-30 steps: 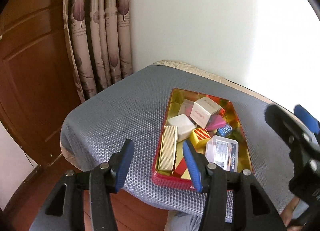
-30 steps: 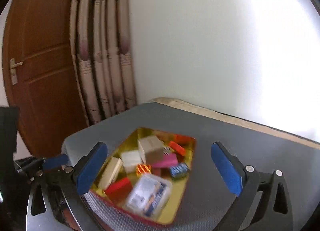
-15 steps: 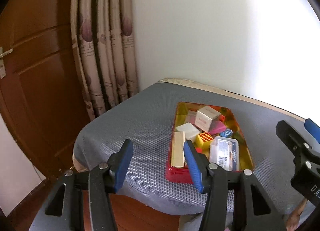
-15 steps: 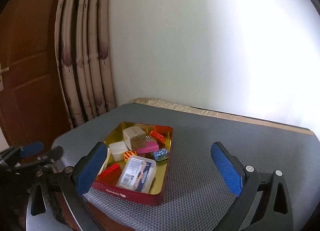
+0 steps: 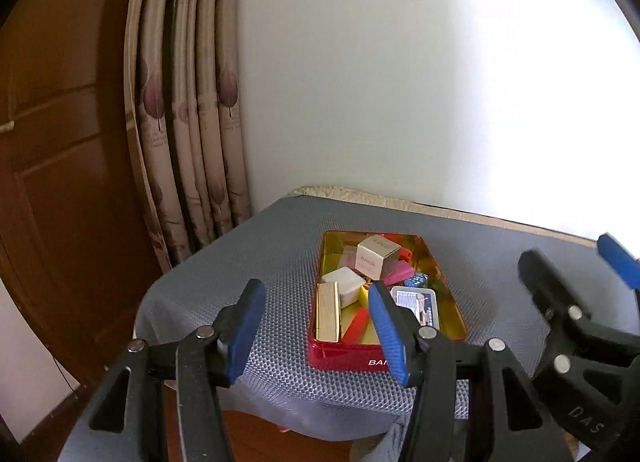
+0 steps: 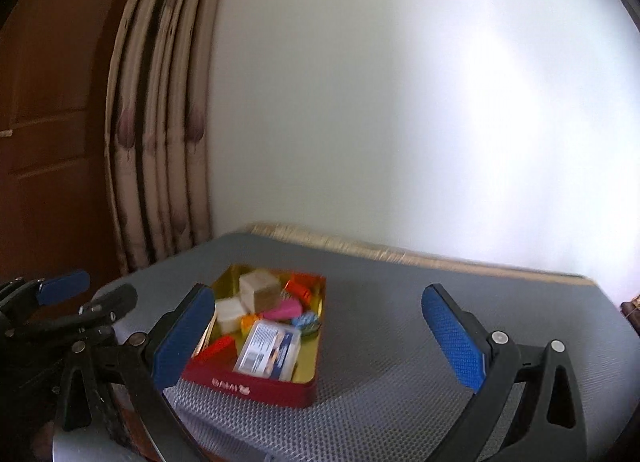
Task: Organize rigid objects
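Note:
A red tin point(image 5: 348, 358) with a gold inside sits on the grey mat near the table's front edge; it also shows in the right wrist view point(image 6: 256, 382). It holds several small rigid items: a beige cube box point(image 5: 376, 256), a white block point(image 5: 346, 288), a gold bar box point(image 5: 329, 316), a pink piece point(image 5: 398, 272) and a clear plastic case point(image 6: 268, 350). My left gripper point(image 5: 316, 332) is open and empty, held back in front of the tin. My right gripper point(image 6: 320, 336) is wide open and empty, to the tin's right.
The table point(image 5: 480, 262) is covered by a grey mesh mat and stands against a white wall. A patterned curtain point(image 5: 188, 122) and a brown wooden door point(image 5: 60, 182) are on the left. The table's front edge drops off just below the tin.
Both grippers have drawn back and up from the tin, which now looks smaller and farther. The right gripper has swung toward the right. Both stay open and empty.

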Demonstrator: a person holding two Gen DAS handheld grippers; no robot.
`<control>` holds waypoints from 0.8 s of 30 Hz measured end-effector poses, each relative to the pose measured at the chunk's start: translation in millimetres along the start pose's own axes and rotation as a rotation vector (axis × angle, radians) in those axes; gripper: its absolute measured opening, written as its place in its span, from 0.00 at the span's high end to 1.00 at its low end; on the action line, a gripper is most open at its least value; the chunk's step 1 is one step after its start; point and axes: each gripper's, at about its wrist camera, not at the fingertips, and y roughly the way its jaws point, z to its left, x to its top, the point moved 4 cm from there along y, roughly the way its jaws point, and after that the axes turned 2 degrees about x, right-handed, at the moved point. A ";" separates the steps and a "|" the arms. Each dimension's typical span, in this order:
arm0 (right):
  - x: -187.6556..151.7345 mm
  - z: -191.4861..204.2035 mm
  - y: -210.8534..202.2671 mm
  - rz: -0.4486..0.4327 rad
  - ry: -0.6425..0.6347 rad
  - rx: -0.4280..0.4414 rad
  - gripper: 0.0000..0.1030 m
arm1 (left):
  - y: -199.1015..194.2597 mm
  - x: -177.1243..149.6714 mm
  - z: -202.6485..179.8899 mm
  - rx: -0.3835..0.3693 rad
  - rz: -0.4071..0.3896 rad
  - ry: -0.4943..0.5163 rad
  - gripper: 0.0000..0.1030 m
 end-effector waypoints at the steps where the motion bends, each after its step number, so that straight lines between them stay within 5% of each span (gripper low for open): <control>1: 0.5 0.7 -4.3 -0.015 0.001 -0.002 0.00 | -2.1 -0.8 -0.4 0.003 -0.005 0.003 0.47; 24: 8.7 0.0 -33.6 -0.106 0.053 -0.019 0.00 | -11.7 -3.7 -5.7 -0.012 -0.016 -0.014 0.47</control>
